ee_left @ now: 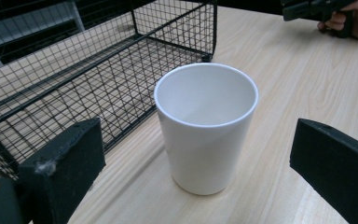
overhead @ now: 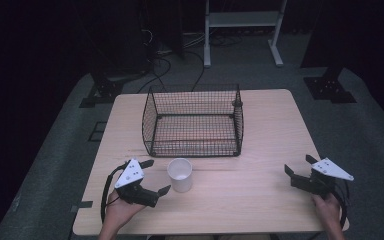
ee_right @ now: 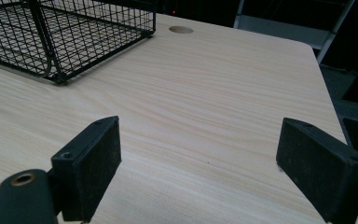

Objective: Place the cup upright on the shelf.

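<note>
Black foam-faced jaws of the left gripper (ee_left: 196,163) rise from the bottom of the left gripper view, spread wide with nothing between the pads; both are cut off by the frame's lower edge. Just beyond them, centred in the gap but untouched, stands the plain white tapered cup (ee_left: 206,126), upright and empty, on the pale wooden table (ee_left: 298,84). In the high view that left gripper (overhead: 156,176), with its grey three-cornered plate on top, sits at the near left of the table, its jaw tips just beside the cup (overhead: 180,175); the hand holding it is partly cut off by the bottom edge.

Beyond the cup, near it but apart, is the black wire mesh basket (overhead: 193,122) with an open top, standing mid-table toward the far side. Its far corners run out of the left gripper view.

Well apart at the near right, the right gripper (overhead: 297,166) is also wide open and holds nothing; its own view shows the jaws over bare wood, with a basket corner (ee_right: 56,70) at far left. Surroundings beyond the table are too dark to make out.
</note>
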### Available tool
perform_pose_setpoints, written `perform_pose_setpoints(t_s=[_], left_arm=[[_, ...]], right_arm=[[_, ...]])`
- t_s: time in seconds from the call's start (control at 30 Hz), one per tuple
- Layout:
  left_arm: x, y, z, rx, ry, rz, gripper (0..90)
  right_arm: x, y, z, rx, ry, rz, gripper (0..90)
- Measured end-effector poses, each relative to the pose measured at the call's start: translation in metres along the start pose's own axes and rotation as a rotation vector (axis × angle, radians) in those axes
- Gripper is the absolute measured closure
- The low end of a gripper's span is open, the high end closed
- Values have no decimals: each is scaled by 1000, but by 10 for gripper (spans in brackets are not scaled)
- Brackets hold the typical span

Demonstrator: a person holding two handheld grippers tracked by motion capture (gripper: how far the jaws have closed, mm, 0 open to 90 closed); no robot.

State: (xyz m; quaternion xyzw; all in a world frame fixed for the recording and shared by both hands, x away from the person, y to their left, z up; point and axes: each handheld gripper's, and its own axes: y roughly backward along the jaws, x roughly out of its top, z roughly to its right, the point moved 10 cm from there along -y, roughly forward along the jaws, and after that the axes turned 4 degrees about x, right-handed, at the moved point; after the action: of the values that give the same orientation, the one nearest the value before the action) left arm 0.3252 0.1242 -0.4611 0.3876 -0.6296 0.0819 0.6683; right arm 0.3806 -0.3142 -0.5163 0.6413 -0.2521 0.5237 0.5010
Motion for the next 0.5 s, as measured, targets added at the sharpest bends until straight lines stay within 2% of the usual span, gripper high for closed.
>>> perform_pose_setpoints(t_s=[0.5], left_arm=[[-1,-14,6,-33,-23,-51,24]], right_arm=[[0,0,-1,1,3,2,131]])
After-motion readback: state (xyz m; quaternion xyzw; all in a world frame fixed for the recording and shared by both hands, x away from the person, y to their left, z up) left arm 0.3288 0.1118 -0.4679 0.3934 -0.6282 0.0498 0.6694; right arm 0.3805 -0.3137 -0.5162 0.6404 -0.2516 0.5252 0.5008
